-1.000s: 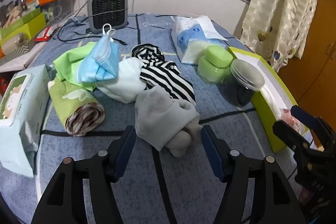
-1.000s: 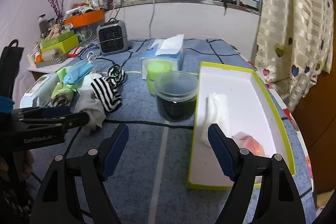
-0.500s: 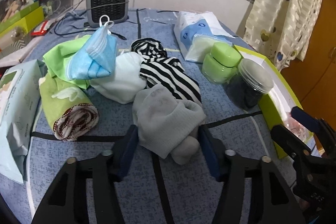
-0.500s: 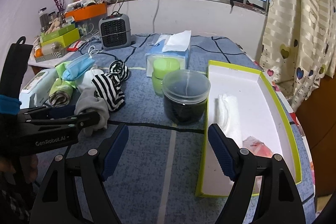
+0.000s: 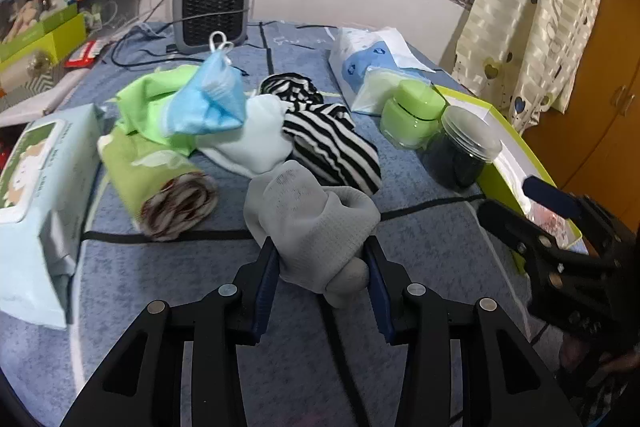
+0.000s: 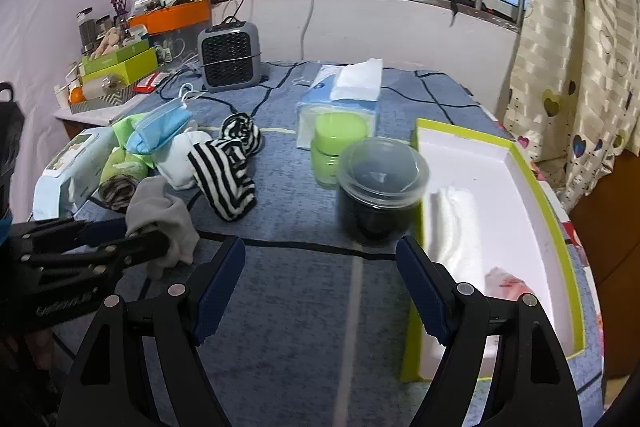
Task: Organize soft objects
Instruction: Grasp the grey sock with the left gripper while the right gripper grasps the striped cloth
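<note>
The left gripper (image 5: 322,267) has just been closing, and its blue-padded fingers (image 5: 264,279) now press both sides of the grey sock bundle (image 5: 312,223), a soft ribbed knit rolled into a lump that lies on the blue speckled cloth of the worktop (image 5: 420,239). In the right wrist view the same gripper (image 6: 132,241) enters from nine o'clock with the grey knit (image 6: 160,211) caught at its tips.

The right gripper (image 6: 320,279) hangs released, its fingers (image 6: 218,279) wide apart over bare cloth with nothing between them.

At twelve o'clock from the bundle lies a black-and-white striped sock (image 5: 332,143), limp and twisted, touching a smooth white sock (image 5: 256,139) at eleven. Further toward ten sit a crumpled blue pleated face mask (image 5: 212,99), a lime cloth (image 5: 152,107) under it, and a green towel roll (image 5: 160,183) with a brown swirled end. A glossy wet-wipe pack (image 5: 40,187) lies at nine.

At two o'clock stand a dark round jar with a clear ridged lid (image 5: 464,155) and a squat lime-green jar (image 5: 412,115), just beside each other. Beyond them, the rectangular white tray with a lime rim (image 6: 556,211) holds a folded white cloth (image 6: 456,227).
</note>
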The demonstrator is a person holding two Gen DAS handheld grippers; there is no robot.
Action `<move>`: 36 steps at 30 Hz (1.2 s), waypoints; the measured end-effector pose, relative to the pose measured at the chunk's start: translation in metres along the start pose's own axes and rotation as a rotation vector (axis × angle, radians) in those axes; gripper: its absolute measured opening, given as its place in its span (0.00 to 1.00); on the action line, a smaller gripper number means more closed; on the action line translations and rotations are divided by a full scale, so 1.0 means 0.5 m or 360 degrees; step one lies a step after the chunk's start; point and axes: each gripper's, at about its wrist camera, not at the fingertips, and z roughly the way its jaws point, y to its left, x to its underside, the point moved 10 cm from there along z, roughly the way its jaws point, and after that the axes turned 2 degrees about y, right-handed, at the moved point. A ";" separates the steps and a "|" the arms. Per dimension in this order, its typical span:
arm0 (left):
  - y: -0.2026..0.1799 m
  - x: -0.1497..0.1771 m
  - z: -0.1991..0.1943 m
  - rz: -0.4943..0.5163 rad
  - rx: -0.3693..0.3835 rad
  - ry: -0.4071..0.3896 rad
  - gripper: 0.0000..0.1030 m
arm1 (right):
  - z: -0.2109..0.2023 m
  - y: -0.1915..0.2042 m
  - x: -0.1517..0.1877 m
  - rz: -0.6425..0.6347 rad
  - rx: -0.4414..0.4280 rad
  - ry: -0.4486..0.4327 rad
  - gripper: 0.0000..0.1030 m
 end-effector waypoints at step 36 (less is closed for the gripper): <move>0.077 0.036 -0.012 -0.0042 -0.0025 0.0057 0.54 | 0.201 0.152 -0.057 -0.0225 -0.0287 0.0255 0.56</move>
